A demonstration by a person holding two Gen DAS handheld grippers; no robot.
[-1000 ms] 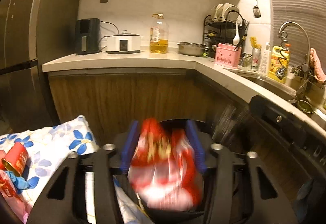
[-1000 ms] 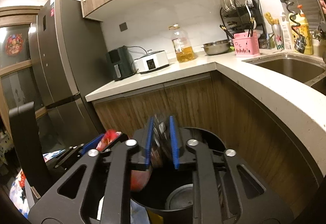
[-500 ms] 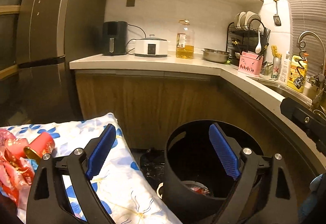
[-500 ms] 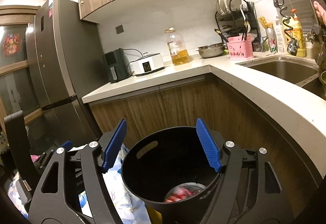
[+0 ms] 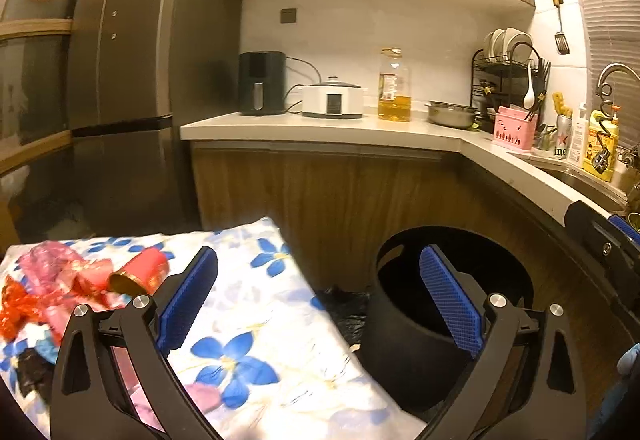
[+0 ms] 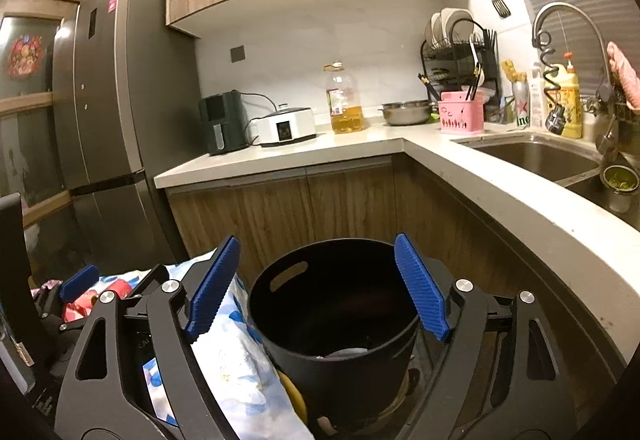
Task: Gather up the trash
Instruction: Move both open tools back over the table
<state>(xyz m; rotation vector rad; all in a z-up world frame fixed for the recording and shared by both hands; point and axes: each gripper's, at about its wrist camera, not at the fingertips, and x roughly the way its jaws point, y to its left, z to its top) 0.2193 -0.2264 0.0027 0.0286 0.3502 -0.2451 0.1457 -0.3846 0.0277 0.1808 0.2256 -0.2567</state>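
Observation:
A black trash bin (image 5: 404,336) stands on the floor by the wooden cabinets; it also shows in the right wrist view (image 6: 340,324), with some trash at its bottom. My left gripper (image 5: 320,300) is open and empty, between the bin and a flowered cloth (image 5: 256,336). Red and pink wrappers (image 5: 52,284) and a red can (image 5: 140,272) lie on the cloth at the left. My right gripper (image 6: 316,284) is open and empty above the bin.
A counter (image 6: 340,148) runs behind and to the right, with an air fryer (image 5: 262,82), a cooker, an oil bottle (image 6: 346,100) and a sink (image 6: 536,156). A tall fridge (image 5: 120,80) stands at the left. A black bag (image 5: 344,310) lies beside the bin.
Both grippers were shut on wrappers over the bin a second ago; they opened and the wrappers fell in. The left gripper has since swung left toward the cloth.

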